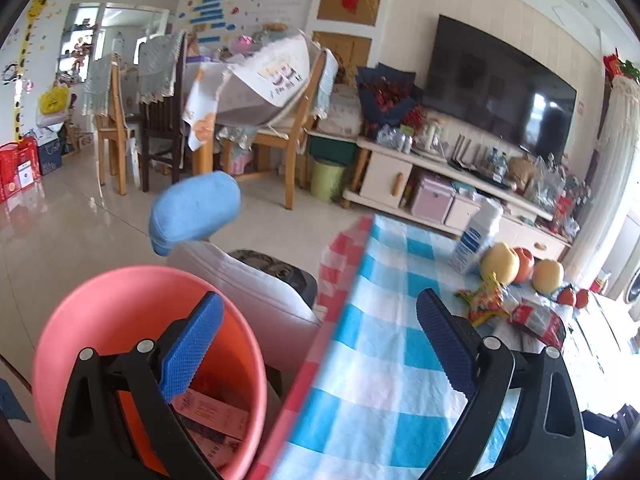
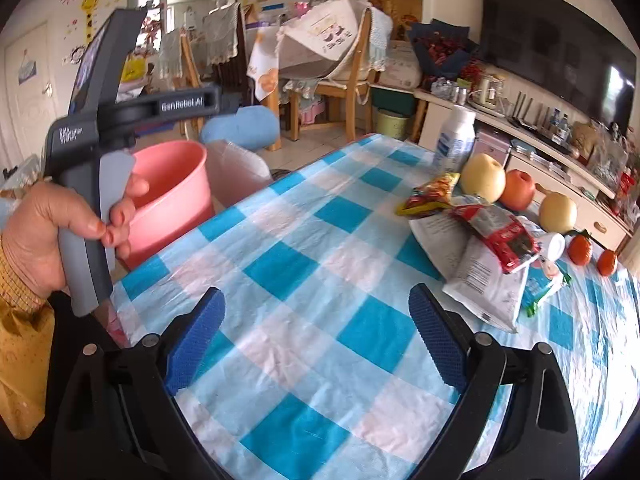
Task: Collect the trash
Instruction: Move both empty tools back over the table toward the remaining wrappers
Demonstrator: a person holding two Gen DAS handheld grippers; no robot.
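Checked blue-and-white tablecloth point(image 2: 320, 280) under both claws; left gripper point(image 1: 320, 344) released, empty, above round pink plastic bin point(image 1: 92, 312); right gripper point(image 2: 316, 336) released, crinkled red snack wrappers point(image 2: 496, 232) ahead-right. Likely between pickups; next: reach, clamp a wrapper

Left hand-held gripper point(image 1: 320, 344): jaws spread wide, nothing between the blue pads.
Pink bucket point(image 1: 100, 304): at 8 o'clock, beside the worktop edge, printed cartons inside.
Worktop point(image 1: 384, 360): blue-and-white checked cloth, centre to 5 o'clock.
Snack wrappers point(image 1: 516, 312): at 3 o'clock, crumpled red and yellow, near the fruit point(image 1: 520, 266).
White carton point(image 1: 476, 236): standing behind the fruit.
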